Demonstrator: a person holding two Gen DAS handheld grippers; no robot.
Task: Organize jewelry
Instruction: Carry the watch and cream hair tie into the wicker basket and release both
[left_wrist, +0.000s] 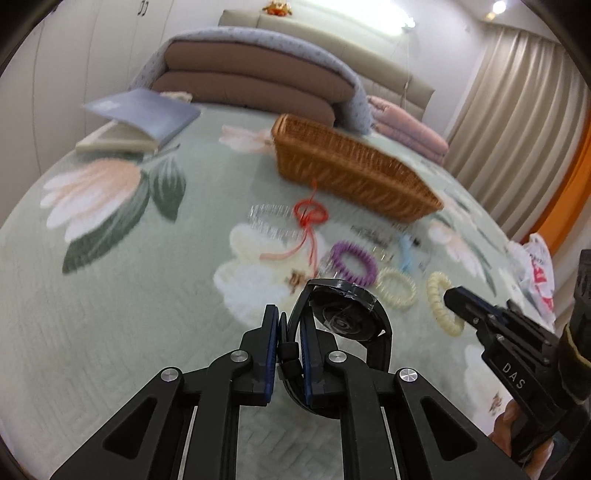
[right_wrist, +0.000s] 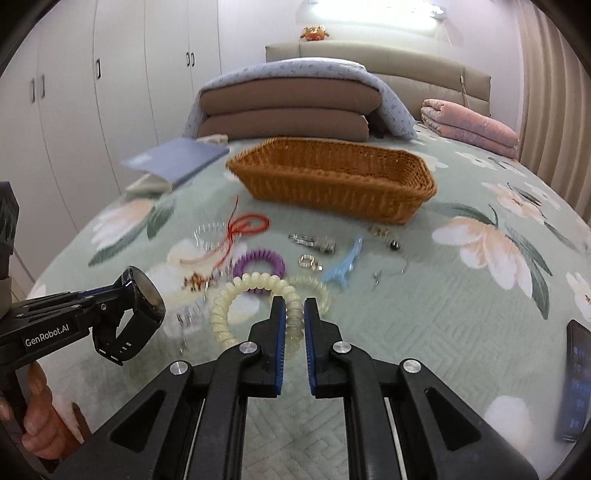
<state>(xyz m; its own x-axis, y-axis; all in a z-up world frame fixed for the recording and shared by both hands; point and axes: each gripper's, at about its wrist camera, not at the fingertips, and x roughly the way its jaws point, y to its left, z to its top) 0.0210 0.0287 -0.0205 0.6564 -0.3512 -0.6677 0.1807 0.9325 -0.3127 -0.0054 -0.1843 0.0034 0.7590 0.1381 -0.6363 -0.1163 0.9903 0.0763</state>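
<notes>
My left gripper (left_wrist: 288, 321) is shut on the strap of a black wristwatch (left_wrist: 347, 314) and holds it above the bed; it also shows in the right wrist view (right_wrist: 144, 295). My right gripper (right_wrist: 294, 308) is shut on a cream spiral hair tie (right_wrist: 236, 299), lifted slightly; it also shows in the left wrist view (left_wrist: 441, 302). A brown wicker basket (right_wrist: 332, 184) stands further back, also in the left wrist view (left_wrist: 347, 166). On the bedspread lie a purple spiral tie (right_wrist: 258, 264), a red cord (right_wrist: 247, 225), a blue hair claw (right_wrist: 343, 269), a clear bracelet (right_wrist: 208, 234), rings and small metal pieces (right_wrist: 314, 242).
A blue book (right_wrist: 177, 158) lies at the back left on another book. Folded brown cushions under a blue quilt (right_wrist: 288, 107) and a pink blanket (right_wrist: 469, 125) lie at the headboard. A phone (right_wrist: 574, 380) lies at the right edge. A plastic bag (left_wrist: 535, 269) lies at the right.
</notes>
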